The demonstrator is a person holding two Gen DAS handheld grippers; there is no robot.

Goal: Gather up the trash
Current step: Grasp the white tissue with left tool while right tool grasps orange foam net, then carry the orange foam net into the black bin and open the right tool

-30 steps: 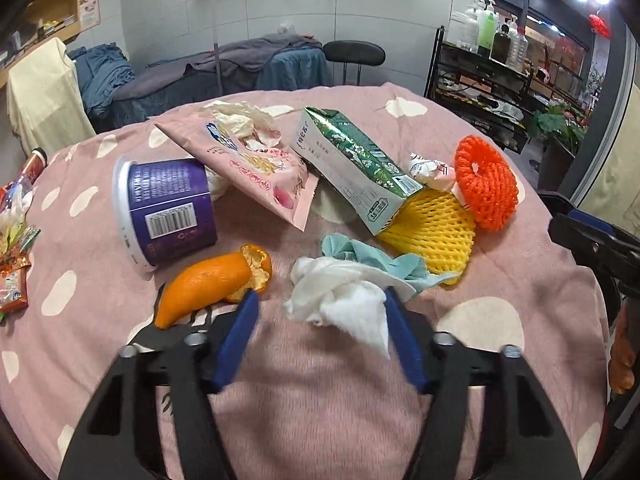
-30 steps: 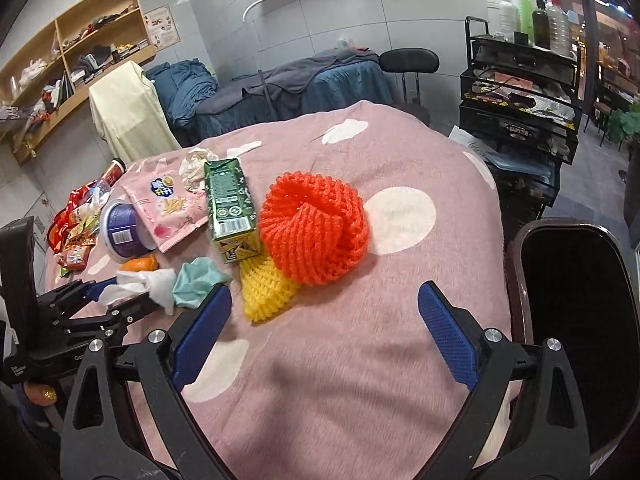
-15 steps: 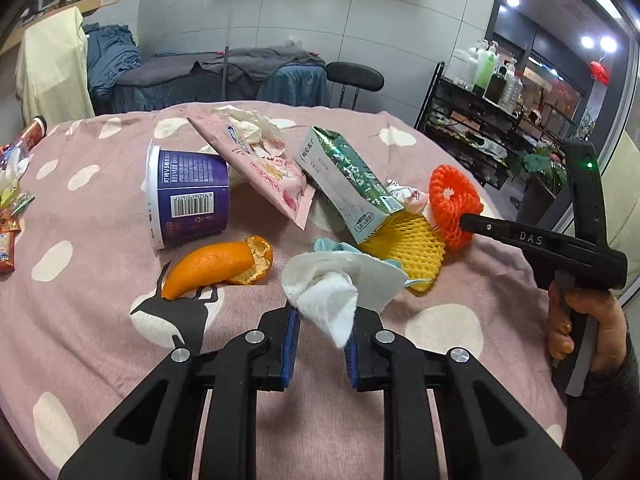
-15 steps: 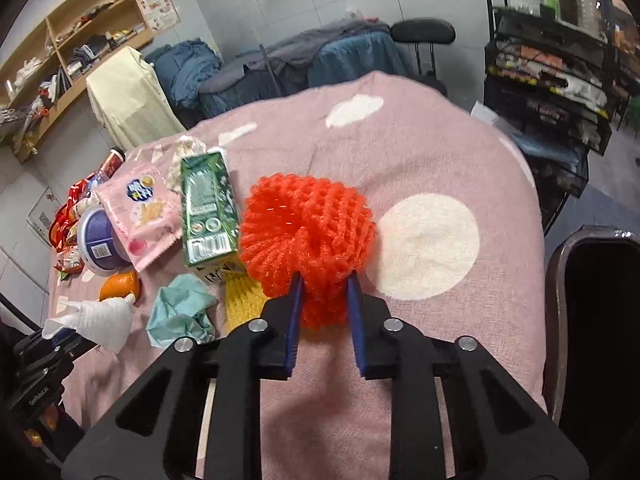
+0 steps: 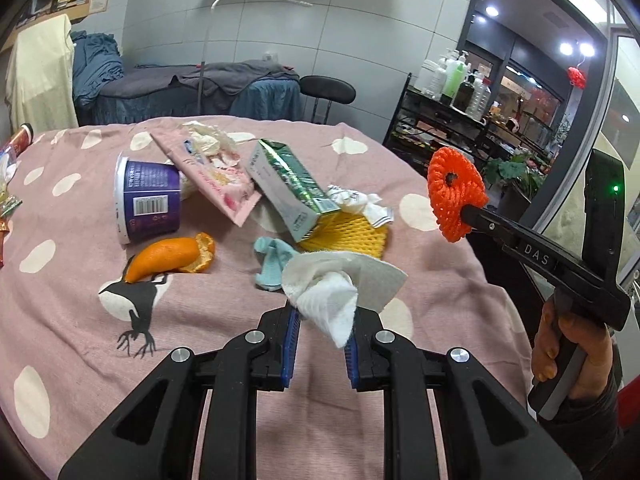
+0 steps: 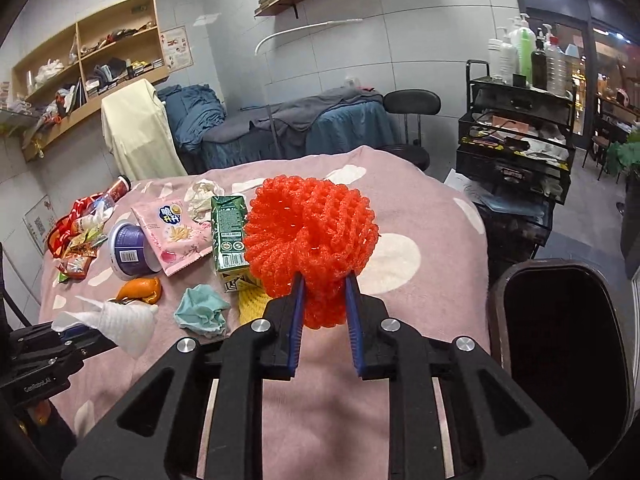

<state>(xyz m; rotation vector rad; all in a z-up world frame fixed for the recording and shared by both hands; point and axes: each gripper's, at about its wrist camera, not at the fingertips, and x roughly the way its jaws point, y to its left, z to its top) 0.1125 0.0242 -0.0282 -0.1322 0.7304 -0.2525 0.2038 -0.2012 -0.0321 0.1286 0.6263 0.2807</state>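
Currently, 2 items are held and lifted clear of the desk (image 5: 460, 288), judged ready for the dark bin (image 6: 560, 344) that stands just off the desk's right edge.

1. Left gripper (image 5: 320, 334): pinching a white paper towel (image 5: 336, 292) by its lower fold, so the loose sheet fans out above the blue pads.
2. Right gripper (image 6: 323, 304): pads pressed into the lower rim of an orange foam net (image 6: 310, 236); the soft mesh bulges above the pinch and hangs free of the cloth.

Left on the desk, near its middle:
- teal tissue (image 5: 272, 264), beside the orange peel (image 5: 170, 258)
- purple tub (image 5: 148, 204), on its side
- pink snack bag (image 5: 212, 176), leaning on the tub
- green carton (image 5: 288, 188), propped across the yellow foam net (image 5: 348, 236)
- crumpled wrapper (image 5: 360, 204), beside the carton

Small packets (image 6: 76, 240) lie at the left edge. Both picks are light and compressible, so a narrow pinch should suffice.
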